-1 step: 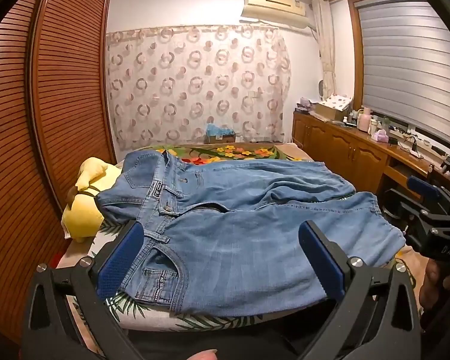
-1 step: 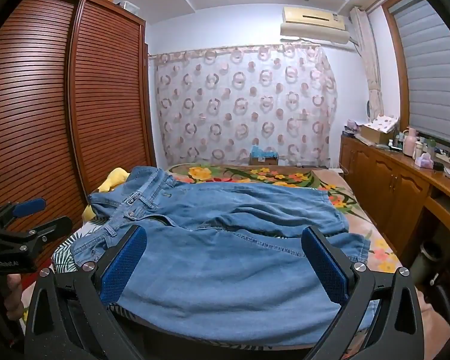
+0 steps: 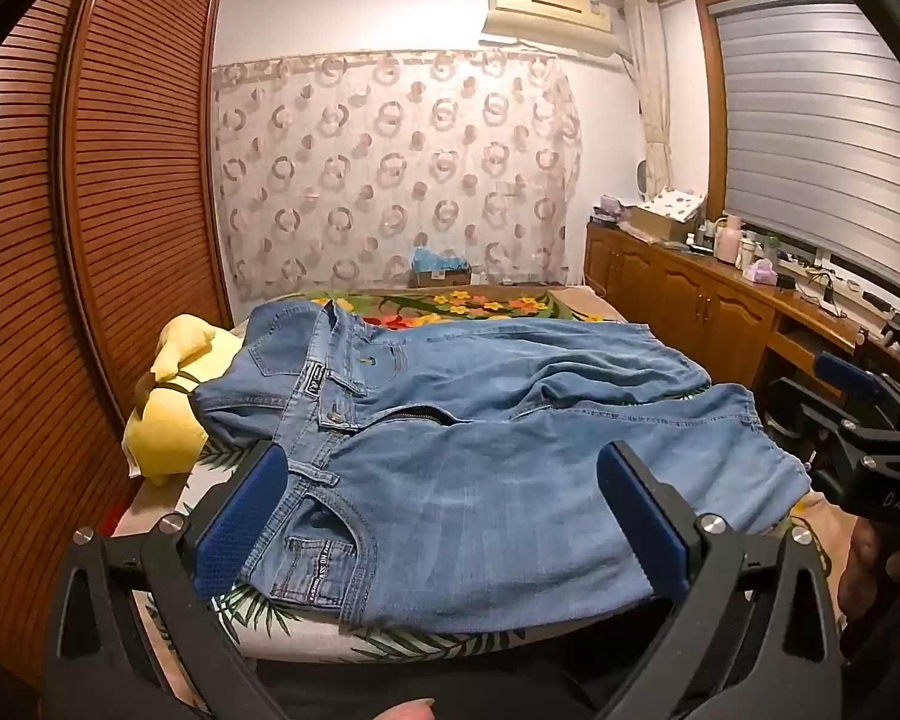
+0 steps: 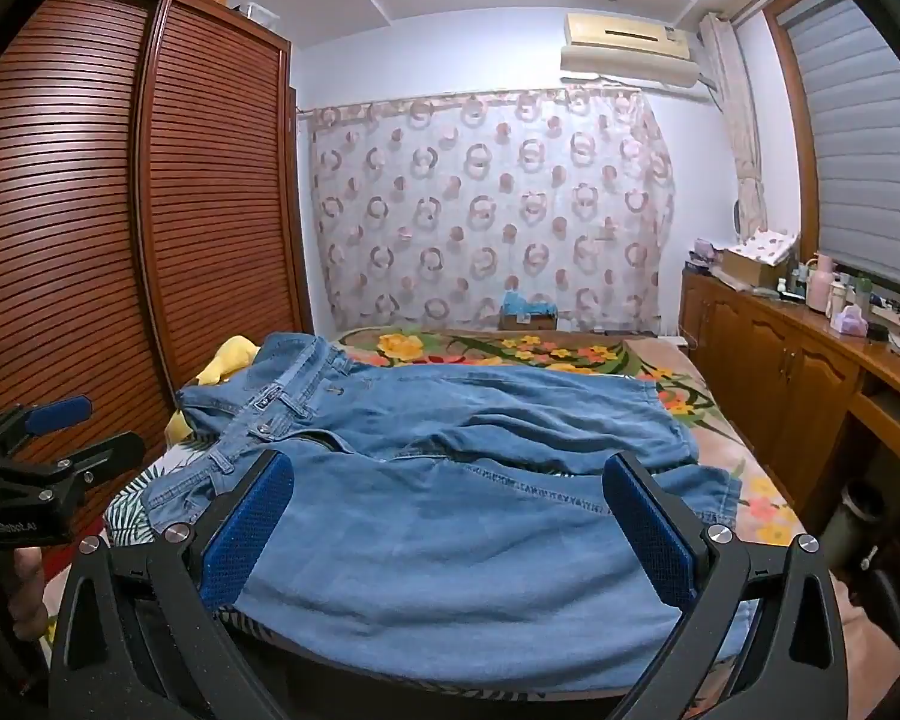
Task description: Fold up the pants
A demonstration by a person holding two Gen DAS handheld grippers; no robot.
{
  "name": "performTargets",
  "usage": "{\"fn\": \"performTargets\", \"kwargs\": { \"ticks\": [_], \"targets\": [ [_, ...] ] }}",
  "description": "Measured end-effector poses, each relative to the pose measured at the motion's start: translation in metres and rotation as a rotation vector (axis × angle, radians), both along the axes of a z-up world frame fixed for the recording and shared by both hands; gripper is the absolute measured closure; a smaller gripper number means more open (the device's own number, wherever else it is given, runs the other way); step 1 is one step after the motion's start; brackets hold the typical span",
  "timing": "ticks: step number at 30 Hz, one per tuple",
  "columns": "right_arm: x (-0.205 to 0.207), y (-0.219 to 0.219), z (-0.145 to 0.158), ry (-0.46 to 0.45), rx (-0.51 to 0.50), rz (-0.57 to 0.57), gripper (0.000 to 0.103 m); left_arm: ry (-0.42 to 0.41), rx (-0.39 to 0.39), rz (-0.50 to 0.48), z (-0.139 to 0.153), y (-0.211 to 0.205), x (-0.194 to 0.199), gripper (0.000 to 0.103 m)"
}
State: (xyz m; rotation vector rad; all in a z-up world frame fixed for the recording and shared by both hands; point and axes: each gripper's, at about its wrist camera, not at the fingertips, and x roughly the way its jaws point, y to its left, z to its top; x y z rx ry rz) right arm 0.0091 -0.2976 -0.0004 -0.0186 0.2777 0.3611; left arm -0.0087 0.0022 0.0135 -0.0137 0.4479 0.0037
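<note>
A: left gripper (image 3: 444, 516) state?
B: fingers (image 3: 240, 525) spread wide, nothing between the pads, low centre of frame.
A: right gripper (image 4: 450, 525)?
B: same, wide apart and empty. Each is hand-held at the other view's edge.

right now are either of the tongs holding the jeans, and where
Nothing is held: left tongs and right tongs both stand wide open, clear of the jeans.

Black fingers (image 3: 678, 534), blue pads (image 3: 240, 516)
</note>
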Motion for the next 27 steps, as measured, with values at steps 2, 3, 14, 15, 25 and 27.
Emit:
{"fn": "performTargets", "kwargs": {
  "ticks": [2, 3, 14, 15, 25, 27],
  "targets": [
    [-0.0006, 0.0002, 0.0000, -0.001, -0.003, 0.000, 0.000, -0.001, 0.000, -0.001, -0.0008, 0.0004, -0.0004, 0.000],
    [-0.0003, 0.0003, 0.0000, 0.000, -0.001, 0.001, 0.000, -0.001, 0.000, -0.001, 0.0009, 0.0004, -0.0001, 0.000],
    [0.0017, 0.0022, 0.0004, 0.003, -0.002, 0.001, 0.000, -0.004, 0.001, 0.001, 0.0025, 0.0007, 0.0007, 0.000],
    [0.0016, 0.0021, 0.0006, 0.003, -0.002, 0.002, 0.000, -0.004, 0.001, 0.001, 0.0026, 0.0006, 0.0006, 0.000],
    [0.0021, 0.0016, 0.0000, 0.002, -0.001, 0.002, 0.000, -0.006, 0.003, 0.002, 0.0014, -0.0003, 0.0007, 0.000],
    [0.0021, 0.0014, 0.0000, 0.002, -0.001, 0.002, 0.000, -0.008, 0.002, 0.002, 0.0018, -0.0002, 0.0004, 0.000]
  ]
}}
